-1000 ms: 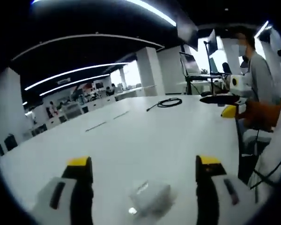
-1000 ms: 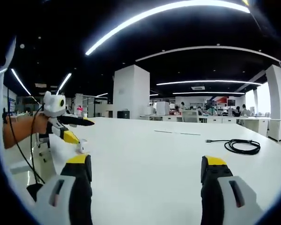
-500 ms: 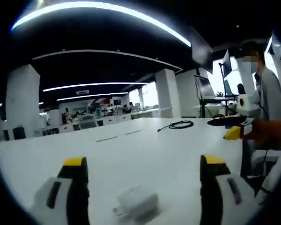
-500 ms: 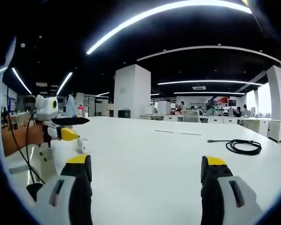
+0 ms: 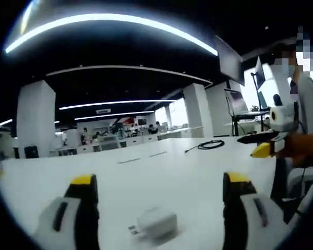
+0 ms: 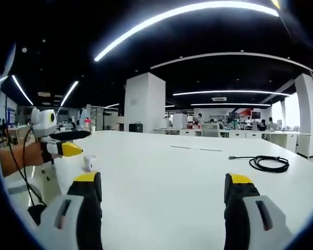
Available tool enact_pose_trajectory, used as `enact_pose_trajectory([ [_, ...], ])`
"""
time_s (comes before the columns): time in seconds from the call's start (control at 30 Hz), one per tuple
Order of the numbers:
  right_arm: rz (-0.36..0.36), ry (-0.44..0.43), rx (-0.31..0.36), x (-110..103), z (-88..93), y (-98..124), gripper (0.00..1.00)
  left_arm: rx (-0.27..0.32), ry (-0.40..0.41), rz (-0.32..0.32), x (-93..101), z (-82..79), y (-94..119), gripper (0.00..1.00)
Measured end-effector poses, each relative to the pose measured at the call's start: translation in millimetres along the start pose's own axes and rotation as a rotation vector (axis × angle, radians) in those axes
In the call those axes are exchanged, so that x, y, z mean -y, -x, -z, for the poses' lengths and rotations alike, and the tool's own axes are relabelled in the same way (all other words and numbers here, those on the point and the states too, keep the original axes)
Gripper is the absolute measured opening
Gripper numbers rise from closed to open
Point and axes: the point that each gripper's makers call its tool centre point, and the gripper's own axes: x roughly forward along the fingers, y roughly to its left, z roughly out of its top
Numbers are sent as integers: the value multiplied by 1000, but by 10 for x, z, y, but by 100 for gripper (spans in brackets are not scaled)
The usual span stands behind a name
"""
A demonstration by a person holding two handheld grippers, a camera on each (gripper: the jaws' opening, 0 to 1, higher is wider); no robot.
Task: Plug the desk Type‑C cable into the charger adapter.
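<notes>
A white charger adapter (image 5: 154,224) lies on the white table (image 5: 161,172), low between the jaws of my left gripper (image 5: 159,183), which is open and holds nothing. The same adapter (image 6: 89,162) appears small at the left in the right gripper view, beside the left gripper (image 6: 60,146). A coiled black Type-C cable (image 6: 266,163) rests on the table to the right, beyond my open right gripper (image 6: 161,182). The cable (image 5: 207,145) also lies far across the table in the left gripper view, where the right gripper (image 5: 266,146) enters from the right.
A person (image 5: 308,94) stands at the right edge of the left gripper view. White pillars (image 6: 145,101), desks and monitors fill the office beyond the table. The table's near edge runs at the left in the right gripper view.
The left gripper view has tilted lower and swung, so the adapter now sits nearer the middle between its jaws. In the right gripper view the left gripper has drifted left, away from the adapter.
</notes>
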Motion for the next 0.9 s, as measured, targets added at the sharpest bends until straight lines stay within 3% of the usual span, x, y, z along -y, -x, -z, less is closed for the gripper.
enact_pose_trajectory([
  [0.43,11,-1,11,1,-15,0,100,-20,-4,-26,-67,39,95,100],
  [0.9,29,12,6,125,-44,48,99,-31,-10,1,-45,54,101,100],
])
